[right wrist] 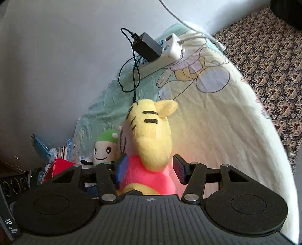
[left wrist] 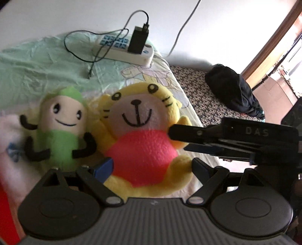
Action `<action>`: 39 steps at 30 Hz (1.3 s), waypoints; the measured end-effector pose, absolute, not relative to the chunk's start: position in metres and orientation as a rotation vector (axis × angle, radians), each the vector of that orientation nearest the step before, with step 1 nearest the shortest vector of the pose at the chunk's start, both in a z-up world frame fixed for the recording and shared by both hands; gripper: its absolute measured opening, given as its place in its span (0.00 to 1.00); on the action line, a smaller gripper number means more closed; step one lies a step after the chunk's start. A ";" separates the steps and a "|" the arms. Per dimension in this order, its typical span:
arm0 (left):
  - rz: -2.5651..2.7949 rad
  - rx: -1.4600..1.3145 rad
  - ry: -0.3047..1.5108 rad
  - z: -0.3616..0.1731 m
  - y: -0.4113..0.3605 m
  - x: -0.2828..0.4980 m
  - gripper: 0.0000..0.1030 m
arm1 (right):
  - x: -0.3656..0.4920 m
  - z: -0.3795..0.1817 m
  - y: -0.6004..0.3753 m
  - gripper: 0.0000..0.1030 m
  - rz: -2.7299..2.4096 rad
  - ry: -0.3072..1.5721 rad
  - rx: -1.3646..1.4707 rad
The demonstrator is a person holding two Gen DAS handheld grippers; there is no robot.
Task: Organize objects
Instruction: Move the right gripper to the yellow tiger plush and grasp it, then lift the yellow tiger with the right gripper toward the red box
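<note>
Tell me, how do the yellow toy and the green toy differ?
The yellow toy looks bigger than the green toy. The yellow toy has whiskers, ears and a pink belly; the green toy is a plain tube with thin black limbs. The yellow toy sits between the fingers; the green toy lies beside them. Both are smiling plush on the bed.

This is a bedroom in someone's home. A bed takes up most of it, covered with a pale cream sheet printed with pastel cartoon figures, crumpled mint-green fabric lying over it by the plain white wall. Two soft toys lie on the bed: a yellow plush tiger in a pink shirt and a small green-and-cream plush doll with black limbs. A white power strip with a black charger brick plugged in rests on the bedding. A brown patterned carpet covers the floor, with a dark heap of clothing on it near a wooden door frame.
</note>
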State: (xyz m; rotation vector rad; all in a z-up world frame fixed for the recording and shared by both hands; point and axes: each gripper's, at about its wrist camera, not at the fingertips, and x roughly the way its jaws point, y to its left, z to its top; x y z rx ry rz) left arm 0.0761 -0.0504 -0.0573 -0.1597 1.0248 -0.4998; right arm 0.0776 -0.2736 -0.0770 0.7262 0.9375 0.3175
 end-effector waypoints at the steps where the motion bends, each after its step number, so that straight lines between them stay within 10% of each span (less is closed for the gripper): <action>1: -0.510 -0.161 1.033 -0.060 -0.053 0.079 0.85 | 0.081 -0.080 -0.272 0.54 0.323 0.944 0.728; 39: -0.569 -0.197 1.002 -0.036 -0.050 0.008 0.85 | 0.011 -0.051 -0.247 0.38 0.449 0.921 0.665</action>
